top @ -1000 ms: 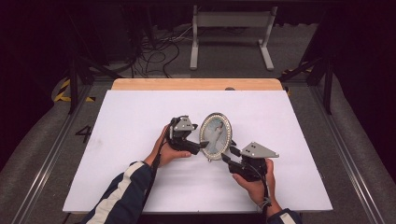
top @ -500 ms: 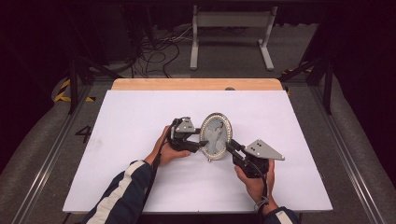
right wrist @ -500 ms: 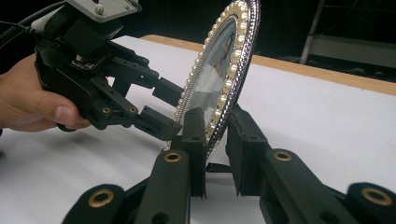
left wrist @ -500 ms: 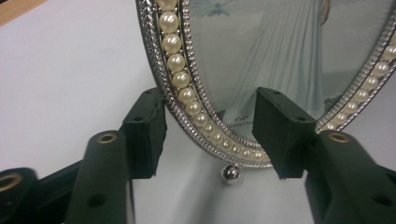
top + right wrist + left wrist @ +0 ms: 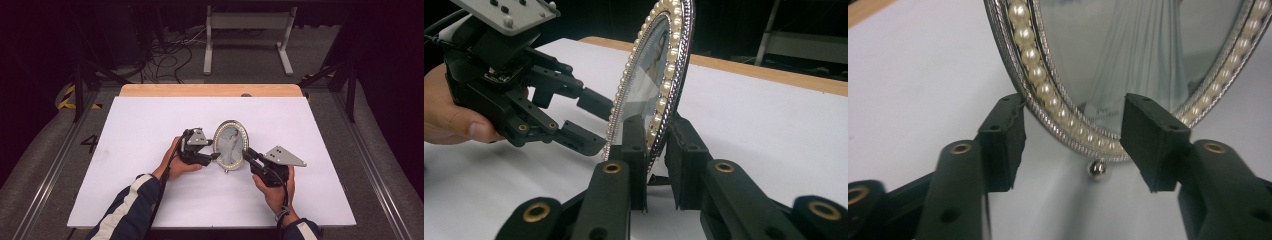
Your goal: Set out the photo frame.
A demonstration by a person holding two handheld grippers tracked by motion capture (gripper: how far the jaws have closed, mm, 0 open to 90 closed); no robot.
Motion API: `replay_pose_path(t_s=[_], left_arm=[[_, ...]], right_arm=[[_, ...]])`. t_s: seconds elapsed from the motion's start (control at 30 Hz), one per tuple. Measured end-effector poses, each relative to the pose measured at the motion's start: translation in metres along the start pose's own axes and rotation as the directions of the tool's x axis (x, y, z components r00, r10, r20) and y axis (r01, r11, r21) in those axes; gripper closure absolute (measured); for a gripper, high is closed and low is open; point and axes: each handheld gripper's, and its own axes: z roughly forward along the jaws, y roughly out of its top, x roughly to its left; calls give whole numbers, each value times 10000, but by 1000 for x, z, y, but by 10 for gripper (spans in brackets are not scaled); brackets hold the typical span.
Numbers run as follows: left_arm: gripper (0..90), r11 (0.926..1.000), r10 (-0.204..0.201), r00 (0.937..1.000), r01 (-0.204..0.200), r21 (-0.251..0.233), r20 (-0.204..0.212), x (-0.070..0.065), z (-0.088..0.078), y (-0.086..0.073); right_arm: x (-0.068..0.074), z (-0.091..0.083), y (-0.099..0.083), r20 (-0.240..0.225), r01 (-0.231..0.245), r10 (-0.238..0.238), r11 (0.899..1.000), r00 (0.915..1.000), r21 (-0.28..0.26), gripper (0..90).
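On the white table (image 5: 150, 130) we see the oval pearl-rimmed picture frame (image 5: 230, 145) standing upright near its middle. Right of the frame, the right gripper (image 5: 248, 156) has its jaws clamped on the rim. Left of it, the left gripper (image 5: 214, 156) has its jaws part open around the rim's edge, having just opened slightly.

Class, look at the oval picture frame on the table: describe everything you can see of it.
The frame is an oval of silver-looking metal with a ring of pearl-like beads around glass over a pale portrait. A small metal ball foot shows at its bottom. It stands upright on edge near the middle of the white table. The right gripper clamps its rim. The left gripper straddles the lower rim, its pads not clearly pressing.
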Motion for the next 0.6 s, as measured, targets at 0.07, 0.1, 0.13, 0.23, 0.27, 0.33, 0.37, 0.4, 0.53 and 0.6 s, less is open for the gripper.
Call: replay_pose_path(t_s=[0.07,0.1,0.13,0.23,0.27,0.33,0.37,0.4,0.53,0.6], left_arm=[[397,10000,-81,9999,81,-6,132,0,4,2],[373,9999,-107,9998,108,-17,162,0,6,3],[356,9998,-163,9995,165,-71,266,0,9,3],[336,9989,-404,9983,414,-232,414,1,11,2],[349,9987,-443,9981,453,-230,420,2,10,2],[395,9985,-493,9981,502,-233,370,4,8,1],[422,9983,-522,9979,531,-221,386,4,6,1],[433,9980,-585,9974,594,-208,409,4,5,0],[446,9993,-379,9991,378,19,199,1,1,0],[449,9994,-316,9994,315,141,110,0,-2,0]], right_arm=[[0,0,0,12,51,-52,10000,10000,12,793],[0,0,0,-30,-3,3,10000,10000,14,794],[-1,0,0,-34,41,-41,10000,10000,41,794],[-1,0,1,-35,75,-75,10000,10000,48,793],[-1,0,1,-38,75,-74,10000,10000,48,793],[-1,0,1,-49,99,-99,9999,9999,62,793],[-2,0,1,-41,120,-119,9999,9999,82,792],[-3,0,1,-39,63,-63,9999,10000,130,792],[-5,2,1,-60,-84,85,9998,9999,166,791],[-6,3,2,-49,-81,82,9998,10000,181,790]])
